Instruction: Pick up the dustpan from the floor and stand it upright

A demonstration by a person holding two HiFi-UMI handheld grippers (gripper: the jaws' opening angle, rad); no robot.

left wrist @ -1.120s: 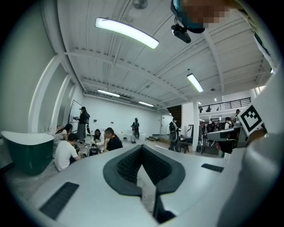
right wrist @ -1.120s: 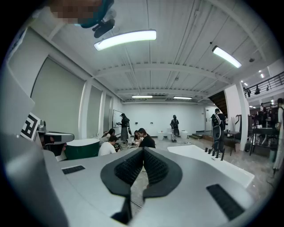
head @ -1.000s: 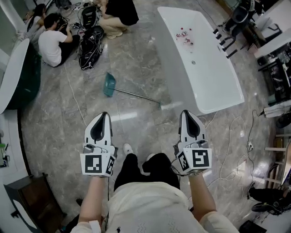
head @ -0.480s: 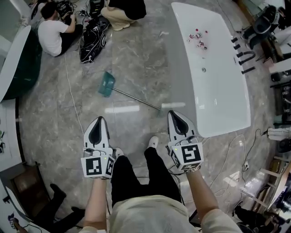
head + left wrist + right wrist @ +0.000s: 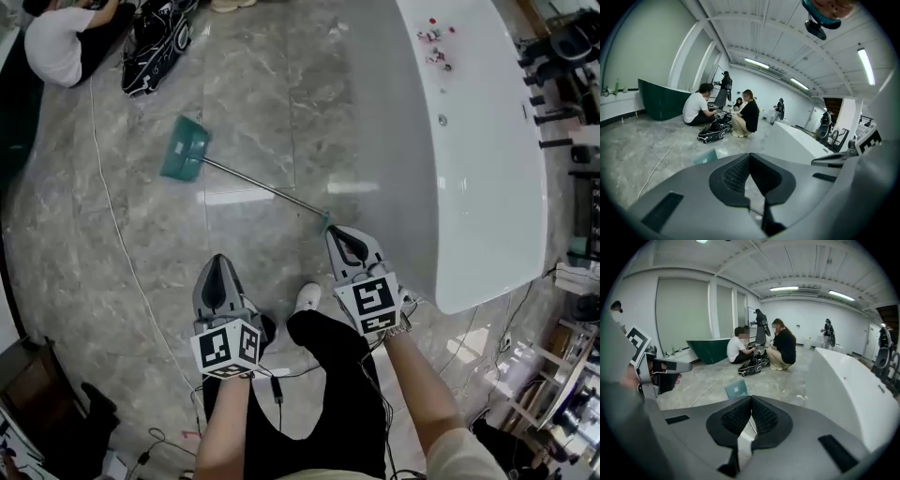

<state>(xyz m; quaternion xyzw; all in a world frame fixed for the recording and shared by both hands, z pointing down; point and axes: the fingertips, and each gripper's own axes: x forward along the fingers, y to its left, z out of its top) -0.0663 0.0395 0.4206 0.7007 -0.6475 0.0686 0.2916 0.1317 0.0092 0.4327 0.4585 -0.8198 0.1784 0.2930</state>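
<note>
Head view: the dustpan (image 5: 185,148) lies flat on the floor (image 5: 272,103), its handle end just beside the right gripper (image 5: 337,234).

Left gripper view: the left gripper (image 5: 750,157) has its jaws together, empty.

Right gripper view: jaws pressed together too, pan ahead.

It's the approach; next, likely, the jaws must part to take the handle.

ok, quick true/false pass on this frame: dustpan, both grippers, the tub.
1. The dustpan lies flat on the floor. True.
2. The right gripper is clamped on the dustpan's handle. False: its jaws are shut with nothing between them, and its tip is only close to the handle's near end.
3. The dustpan's pan is red. False: it is teal.
4. The left gripper is shut and empty. True.
5. The white bathtub stands on the right gripper's side. True.
</note>
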